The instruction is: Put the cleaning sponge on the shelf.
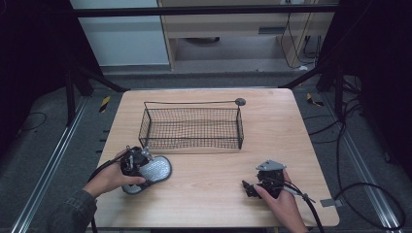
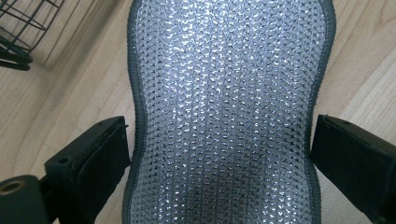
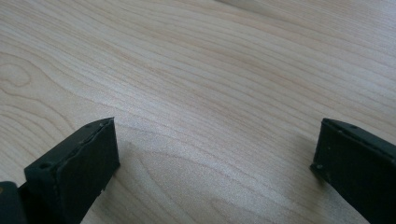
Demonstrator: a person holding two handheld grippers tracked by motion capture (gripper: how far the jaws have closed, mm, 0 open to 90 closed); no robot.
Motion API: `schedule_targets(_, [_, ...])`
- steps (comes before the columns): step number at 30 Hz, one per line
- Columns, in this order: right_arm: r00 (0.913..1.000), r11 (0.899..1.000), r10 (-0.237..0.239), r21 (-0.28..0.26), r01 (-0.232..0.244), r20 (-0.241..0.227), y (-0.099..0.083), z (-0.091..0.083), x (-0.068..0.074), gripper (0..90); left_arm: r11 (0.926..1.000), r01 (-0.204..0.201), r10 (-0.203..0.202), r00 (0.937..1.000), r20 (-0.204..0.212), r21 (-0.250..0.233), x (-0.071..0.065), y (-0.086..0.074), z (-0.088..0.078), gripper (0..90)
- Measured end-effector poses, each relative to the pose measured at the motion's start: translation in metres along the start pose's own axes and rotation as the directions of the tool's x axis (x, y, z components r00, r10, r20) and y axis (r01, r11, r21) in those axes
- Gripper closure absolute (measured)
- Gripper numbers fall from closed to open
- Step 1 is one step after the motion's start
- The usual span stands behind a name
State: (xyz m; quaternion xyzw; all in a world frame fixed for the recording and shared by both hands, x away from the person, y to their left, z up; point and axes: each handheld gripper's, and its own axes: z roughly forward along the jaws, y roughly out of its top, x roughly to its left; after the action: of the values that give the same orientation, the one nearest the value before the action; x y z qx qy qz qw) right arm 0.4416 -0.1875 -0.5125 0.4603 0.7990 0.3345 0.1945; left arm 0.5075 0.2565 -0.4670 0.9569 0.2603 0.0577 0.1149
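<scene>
One black wire-mesh basket (image 1: 192,127) stands beyond both tools on the pale wooden table (image 1: 272,121). The grey, silver-mesh shoe insole (image 2: 229,116) lies lengthwise between the wide jaws of the left gripper (image 1: 138,162), seemingly ungripped. Right gripper (image 1: 250,187): wide open, empty, farther off. No legible writing.
</scene>
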Motion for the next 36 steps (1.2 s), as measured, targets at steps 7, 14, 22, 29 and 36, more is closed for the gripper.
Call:
schedule_targets(7, [1.0000,1.000,0.000,0.000,0.000,0.000,0.000,0.000,0.000,0.4,0.9999,-0.001,0.001,1.0000,0.009,0.011,0.001,0.001,0.005,2.0])
schedule_targets(14, [1.0000,1.000,0.001,0.000,-0.001,0.000,0.000,0.000,0.000,0.4,0.9999,-0.001,0.001,0.9998,0.017,0.011,0.002,0.001,0.008,1.5])
schedule_targets(22, [1.0000,1.000,-0.001,-0.001,0.001,-0.001,0.000,0.000,0.000,0.4,0.9998,0.015,-0.015,0.9994,0.030,0.016,0.005,0.000,0.013,0.4])
schedule_targets(29, [1.0000,1.000,-0.001,-0.001,0.001,-0.001,0.000,0.000,0.000,0.4,0.9999,0.014,-0.013,0.9997,0.022,-0.008,0.005,-0.002,0.010,4.2])
schedule_targets(36, [1.0000,1.000,-0.003,-0.003,0.002,-0.002,0.000,0.000,0.000,0.4,0.9984,0.013,-0.014,0.9996,-0.025,-0.054,0.002,-0.005,-0.002,6.8])
